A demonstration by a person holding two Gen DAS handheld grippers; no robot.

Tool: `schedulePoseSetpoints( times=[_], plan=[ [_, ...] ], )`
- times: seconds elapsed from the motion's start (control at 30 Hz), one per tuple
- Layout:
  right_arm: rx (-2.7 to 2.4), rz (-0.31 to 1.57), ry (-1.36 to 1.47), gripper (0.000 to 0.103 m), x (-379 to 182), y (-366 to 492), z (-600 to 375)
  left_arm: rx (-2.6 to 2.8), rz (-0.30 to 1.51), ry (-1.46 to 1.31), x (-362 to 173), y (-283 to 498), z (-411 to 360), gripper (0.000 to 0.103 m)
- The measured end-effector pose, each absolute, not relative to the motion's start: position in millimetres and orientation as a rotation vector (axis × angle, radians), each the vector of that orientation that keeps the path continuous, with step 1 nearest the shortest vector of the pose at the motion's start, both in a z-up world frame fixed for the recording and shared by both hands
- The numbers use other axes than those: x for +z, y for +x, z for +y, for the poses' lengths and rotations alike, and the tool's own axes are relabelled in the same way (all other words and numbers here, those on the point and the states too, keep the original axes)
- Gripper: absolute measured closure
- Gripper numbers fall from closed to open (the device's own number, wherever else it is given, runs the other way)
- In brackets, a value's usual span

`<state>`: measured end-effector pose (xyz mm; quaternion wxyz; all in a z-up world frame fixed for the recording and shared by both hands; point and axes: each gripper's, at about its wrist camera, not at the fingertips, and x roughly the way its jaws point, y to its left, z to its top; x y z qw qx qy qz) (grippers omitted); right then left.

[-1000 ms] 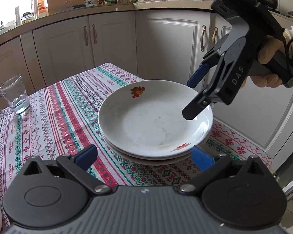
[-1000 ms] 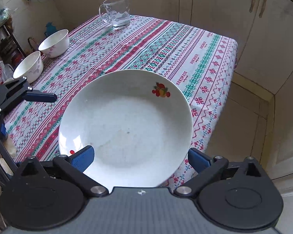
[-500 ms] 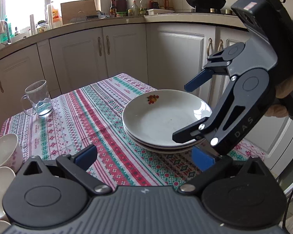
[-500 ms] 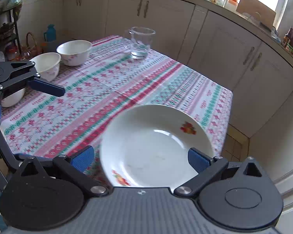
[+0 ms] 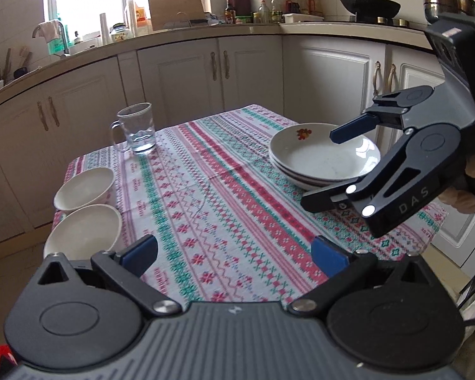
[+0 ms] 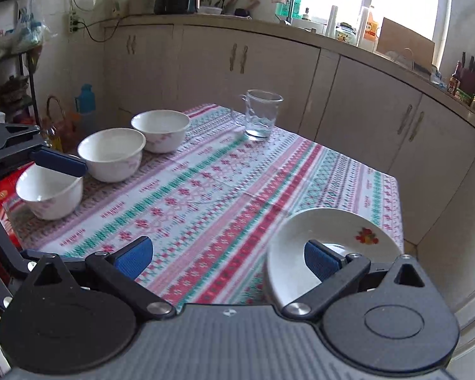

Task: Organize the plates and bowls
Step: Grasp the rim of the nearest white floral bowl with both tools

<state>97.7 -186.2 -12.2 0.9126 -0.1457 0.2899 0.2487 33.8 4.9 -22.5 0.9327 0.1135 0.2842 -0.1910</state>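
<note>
Stacked white plates (image 5: 324, 161) with a fruit motif lie at the table's right edge; they also show in the right wrist view (image 6: 332, 231). Three white bowls stand along the left edge: far (image 6: 160, 129), middle (image 6: 111, 152) and near (image 6: 49, 191). Two of them show in the left wrist view (image 5: 84, 187) (image 5: 84, 229). My left gripper (image 5: 234, 253) is open and empty above the table's near edge. My right gripper (image 6: 228, 258) is open and empty, raised beside the plates; it shows in the left wrist view (image 5: 329, 167).
A glass mug (image 5: 137, 128) with a little water stands at the far corner of the patterned tablecloth (image 5: 212, 190). Kitchen cabinets (image 5: 186, 76) and a cluttered counter run behind the table. A red box (image 6: 8, 186) and a blue flask (image 6: 85, 101) stand beyond the table's left side.
Both grippers have drawn back and up from the plate stack. Both views have swung left, and the bowls along the left edge have come into sight.
</note>
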Motion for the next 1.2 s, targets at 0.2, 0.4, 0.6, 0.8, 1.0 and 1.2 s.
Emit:
schedulePoseSetpoints(
  times=[0.2,0.4,0.6,0.8,1.0,1.2],
  plan=[
    [0.613,0.587,-0.309,0.000,-17.4,85.6,-149.6,-0.322,0.582,0.244,-25.7,9.9,52.1,0.001],
    [0.715,0.590,-0.307,0.000,-23.3,87.0,-110.3,-0.242,0.608,0.249,-40.7,3.3,92.8,0.001],
    [0.799,0.613,-0.308,0.000,-30.4,92.5,-75.2,-0.223,0.665,0.247,-63.6,9.3,116.7,0.001],
    [0.872,0.639,-0.303,0.000,-33.7,103.6,-48.3,-0.244,0.682,0.227,-76.1,18.8,128.9,0.001],
    [0.929,0.667,-0.314,0.003,-37.7,117.2,-20.9,-0.282,0.680,0.233,-80.6,25.4,132.9,0.002],
    [0.981,0.712,-0.311,0.018,-44.7,127.4,-3.8,-0.316,0.677,0.225,-81.1,29.8,136.6,0.011]
  ],
)
